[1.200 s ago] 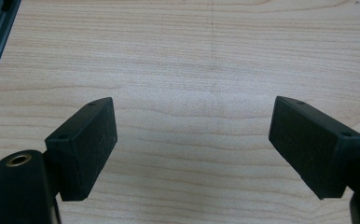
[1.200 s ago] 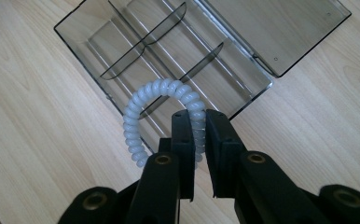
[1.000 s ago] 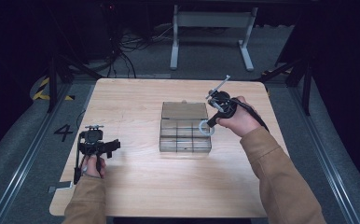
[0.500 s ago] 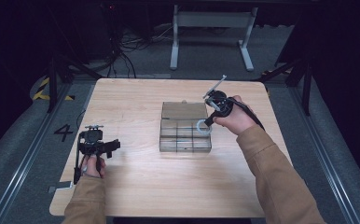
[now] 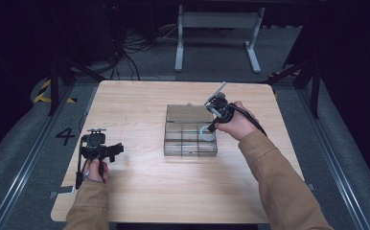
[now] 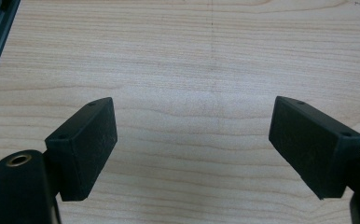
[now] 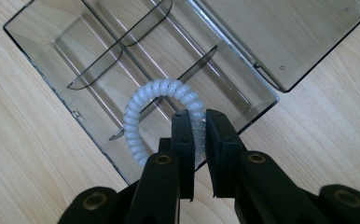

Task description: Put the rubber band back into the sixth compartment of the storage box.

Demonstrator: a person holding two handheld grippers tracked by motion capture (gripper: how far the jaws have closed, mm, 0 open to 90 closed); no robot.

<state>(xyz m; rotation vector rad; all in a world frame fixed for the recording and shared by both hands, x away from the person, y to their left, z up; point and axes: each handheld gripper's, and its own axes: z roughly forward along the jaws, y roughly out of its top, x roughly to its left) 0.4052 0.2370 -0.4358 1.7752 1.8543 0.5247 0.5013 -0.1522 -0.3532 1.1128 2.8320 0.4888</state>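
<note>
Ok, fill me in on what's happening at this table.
A person works at a wooden table with a gripper in each hand. The right gripper is shut on a white spiral hair tie and holds it over the clear compartment box, whose lid lies open; it looks about to go into one of the compartments. The left gripper sits apart near the table's left edge, jaws open with nothing between them.

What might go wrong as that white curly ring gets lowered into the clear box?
The right gripper pinches the white spiral hair tie by one side only, so the springy loop might twist or slip free. It hangs right above the thin dividers of the clear organizer box and may straddle one instead of dropping into a compartment. The left gripper is open above bare table, so a nudge might slide the box.
</note>
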